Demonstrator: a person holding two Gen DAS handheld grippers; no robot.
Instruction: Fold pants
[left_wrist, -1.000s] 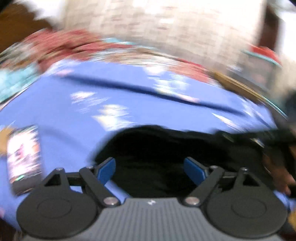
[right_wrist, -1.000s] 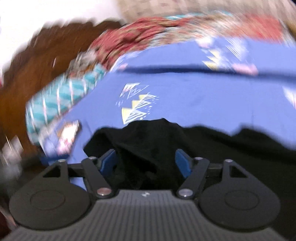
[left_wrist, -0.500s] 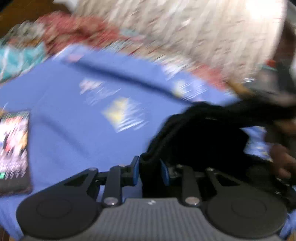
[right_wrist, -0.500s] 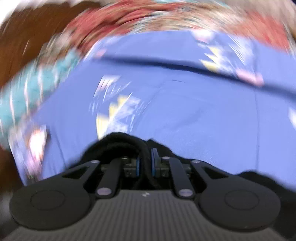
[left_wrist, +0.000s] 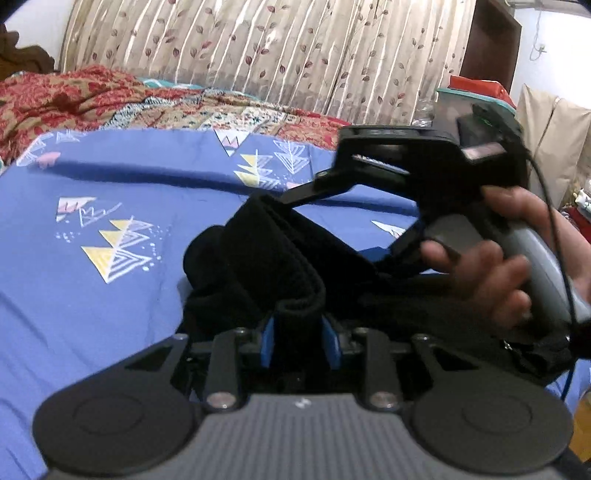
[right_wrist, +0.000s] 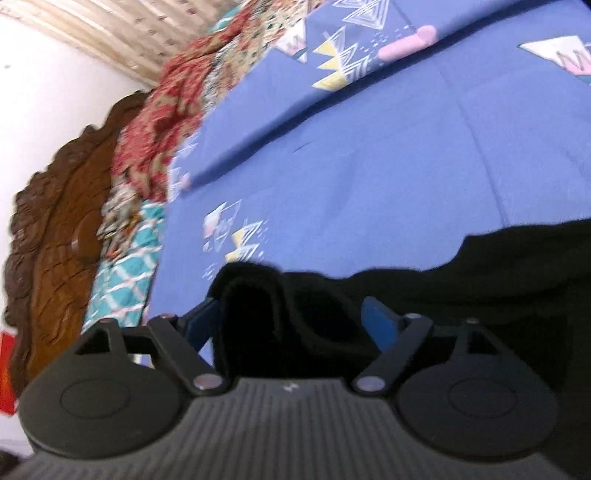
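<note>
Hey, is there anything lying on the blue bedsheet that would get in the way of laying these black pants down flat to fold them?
Nothing visible. The blue bedsheet ahead of the black pants lies bare up to the red blanket at its far edge.

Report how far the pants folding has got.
Done: little; the black pants lie bunched on the blue sheet, no flat fold visible. In hand: the left tool pinches a thick edge of them; the right tool has just been opening, jaws wide with fabric loose between. Left: spread, fold, smooth.
</note>
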